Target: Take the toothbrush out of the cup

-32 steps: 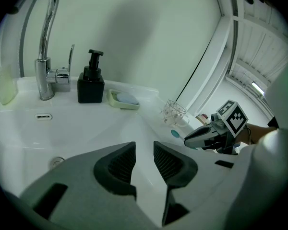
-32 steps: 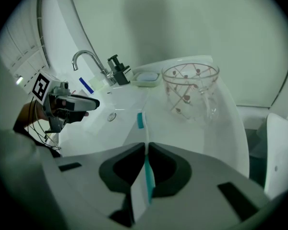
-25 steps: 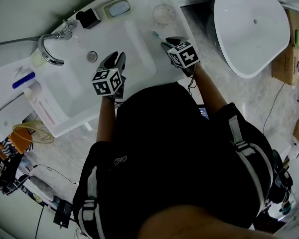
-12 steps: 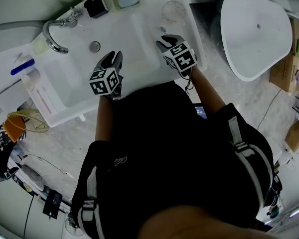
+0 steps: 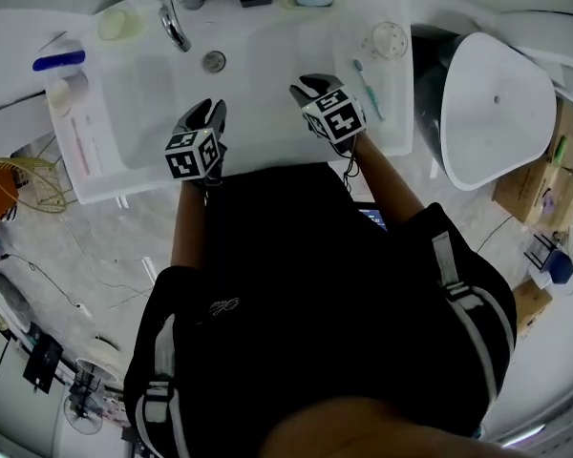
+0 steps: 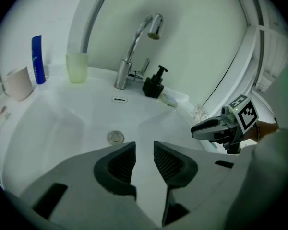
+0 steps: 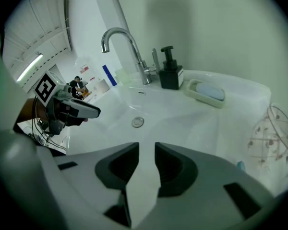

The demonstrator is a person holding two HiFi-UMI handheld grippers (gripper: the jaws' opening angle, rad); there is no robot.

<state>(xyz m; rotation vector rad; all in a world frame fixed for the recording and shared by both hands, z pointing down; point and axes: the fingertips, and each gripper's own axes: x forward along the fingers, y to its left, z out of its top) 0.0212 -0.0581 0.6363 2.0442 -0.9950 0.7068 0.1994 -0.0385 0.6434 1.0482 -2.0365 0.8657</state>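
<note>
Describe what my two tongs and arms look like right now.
Left tongs and right tongs are grey plastic with dark ribbed pads. Each carries a white cube with black square markers. A thin black cable hangs by the right wrist. The person wears a black top; the forearms are uncovered.

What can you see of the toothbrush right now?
The toothbrush is slim, with a teal handle that looks plastic. It lies flat on the white counter right of the basin, out of the clear cup, which stands upright just beyond it, apart. Nothing but the counter touches it.
</note>
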